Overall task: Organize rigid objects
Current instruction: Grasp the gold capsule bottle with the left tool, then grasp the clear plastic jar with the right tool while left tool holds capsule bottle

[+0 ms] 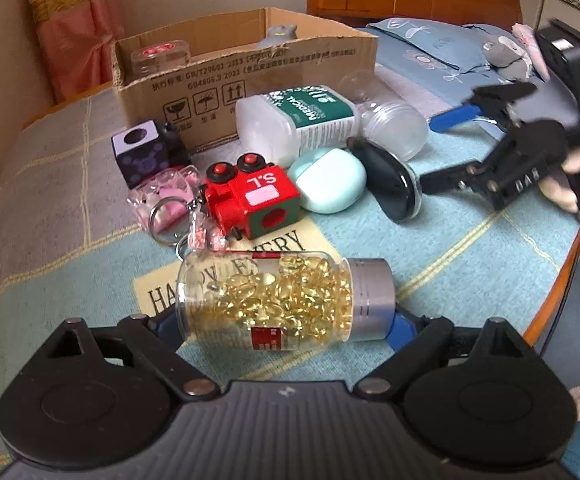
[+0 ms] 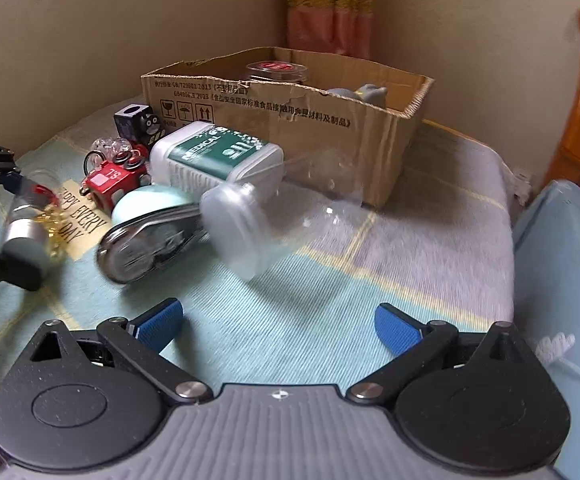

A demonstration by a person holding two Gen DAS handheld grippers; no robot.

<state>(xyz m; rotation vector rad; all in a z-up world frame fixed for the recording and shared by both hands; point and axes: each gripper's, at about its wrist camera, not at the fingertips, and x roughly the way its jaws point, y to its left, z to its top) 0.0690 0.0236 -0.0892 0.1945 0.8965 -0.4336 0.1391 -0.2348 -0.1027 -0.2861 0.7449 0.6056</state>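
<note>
My left gripper point(image 1: 282, 320) is shut on a clear capsule bottle point(image 1: 282, 300) with yellow capsules and a silver cap, held sideways just above the cloth. It also shows in the right wrist view point(image 2: 26, 224). My right gripper point(image 2: 278, 320) is open and empty over the cloth, in front of a clear empty jar point(image 2: 246, 228). Loose items lie before the cardboard box point(image 1: 250, 76): a white medical bottle point(image 1: 294, 120), a red toy cube point(image 1: 254, 200), a mint case point(image 1: 330, 180), a black oval item point(image 1: 390, 180), a purple cube point(image 1: 138, 152).
The box point(image 2: 290, 120) holds a red-lidded jar point(image 2: 276, 72) and a grey figure point(image 2: 362, 94). A pink keychain point(image 1: 166, 200) lies left of the red cube. The table edge point(image 1: 562, 280) runs along the right, with blue bedding point(image 1: 430, 56) beyond.
</note>
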